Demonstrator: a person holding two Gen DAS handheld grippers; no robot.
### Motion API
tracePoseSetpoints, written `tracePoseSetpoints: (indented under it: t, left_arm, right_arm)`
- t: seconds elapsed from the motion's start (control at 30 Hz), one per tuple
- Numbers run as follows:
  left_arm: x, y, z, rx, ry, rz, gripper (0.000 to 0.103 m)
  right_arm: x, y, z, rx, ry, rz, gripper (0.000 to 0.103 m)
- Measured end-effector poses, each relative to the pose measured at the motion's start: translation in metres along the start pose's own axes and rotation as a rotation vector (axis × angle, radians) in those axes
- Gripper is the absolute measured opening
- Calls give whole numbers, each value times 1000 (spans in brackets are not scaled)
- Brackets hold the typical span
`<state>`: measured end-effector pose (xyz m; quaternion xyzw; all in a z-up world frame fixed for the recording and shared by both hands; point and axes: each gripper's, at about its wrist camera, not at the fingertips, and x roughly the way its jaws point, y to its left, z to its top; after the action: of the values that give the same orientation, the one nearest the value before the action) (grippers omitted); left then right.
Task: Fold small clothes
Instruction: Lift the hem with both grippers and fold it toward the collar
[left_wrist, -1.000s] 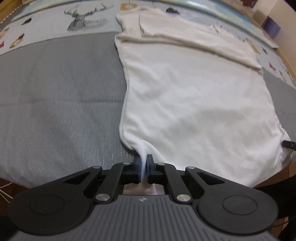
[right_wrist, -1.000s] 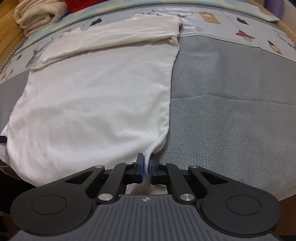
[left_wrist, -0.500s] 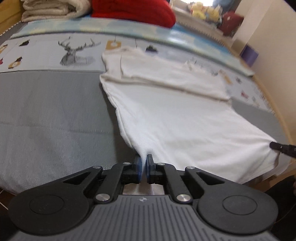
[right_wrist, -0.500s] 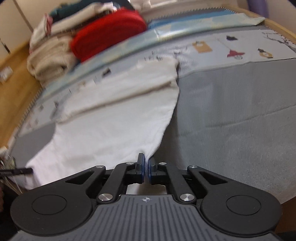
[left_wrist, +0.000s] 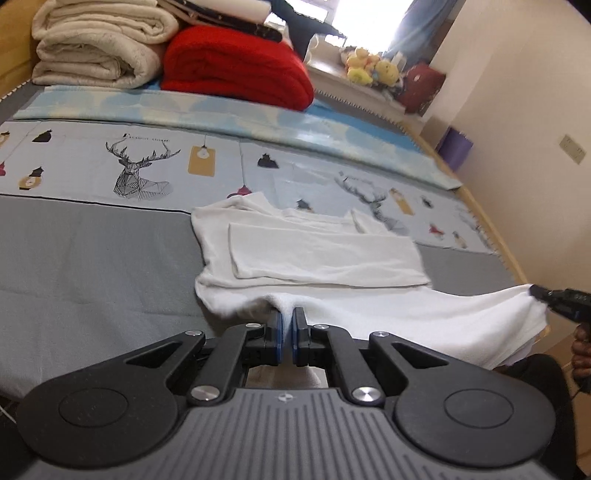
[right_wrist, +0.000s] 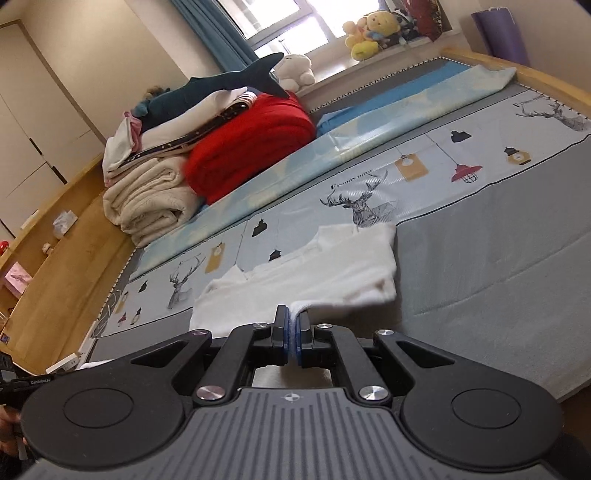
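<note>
Nearest each lens, the jaws are pressed together on white cloth: the left gripper (left_wrist: 287, 322) pinches one hem corner of the white T-shirt (left_wrist: 325, 254), and the right gripper (right_wrist: 292, 322) pinches the other corner of the same white T-shirt (right_wrist: 325, 273). Both corners are lifted off the bed (left_wrist: 92, 266), so the hem sags between the two grips while the upper part lies flat on the grey area of the bed cover. The shirt's long axis runs away from the grippers, hem near, neckline far, toward the band printed with deer and lanterns; its sleeves are folded inward across the chest.

Beyond the shirt, at the far edge of the bed, a cream blanket (left_wrist: 96, 44) lies folded beside a red blanket (left_wrist: 236, 70), touching it. No container shows in either view.

From the left wrist camera, the right gripper's black tip (left_wrist: 557, 299) is seen gripping the raised corner at the far right, with the hem stretched toward it. The right wrist camera shows things that view lacks: a plush shark (right_wrist: 218, 88) lying on top of the blanket pile, a white plush bear (right_wrist: 295, 68) behind it, and a wooden floor (right_wrist: 74, 251) to the left of the bed. Yellow plush toys (right_wrist: 365, 33) sit on the windowsill in both views
</note>
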<state>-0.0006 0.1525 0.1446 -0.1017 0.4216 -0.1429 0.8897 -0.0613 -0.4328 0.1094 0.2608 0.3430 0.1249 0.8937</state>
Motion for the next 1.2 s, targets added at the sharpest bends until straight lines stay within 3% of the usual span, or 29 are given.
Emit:
tracePoseSetpoints:
  t: [0.17, 0.37, 0.57, 0.7, 1.07, 1.2]
  left_arm:
    - [50, 11, 45, 56, 85, 53, 5]
    - [117, 21, 94, 133, 152, 138, 5]
    - [189, 49, 94, 13, 281, 189, 5]
    - [207, 45, 105, 48, 270, 205, 5]
    - [257, 70, 120, -48, 358, 220, 6]
    - [260, 71, 118, -39, 371, 235, 16]
  right_arm:
    - [38, 12, 21, -68, 54, -70, 3]
    - [111, 19, 64, -122, 114, -166, 3]
    - [190, 3, 94, -116, 203, -222, 3]
    - [229, -12, 86, -119, 268, -267, 3]
    - [289, -30, 96, -121, 331, -332, 3]
    - [298, -33, 98, -104, 328, -344, 5]
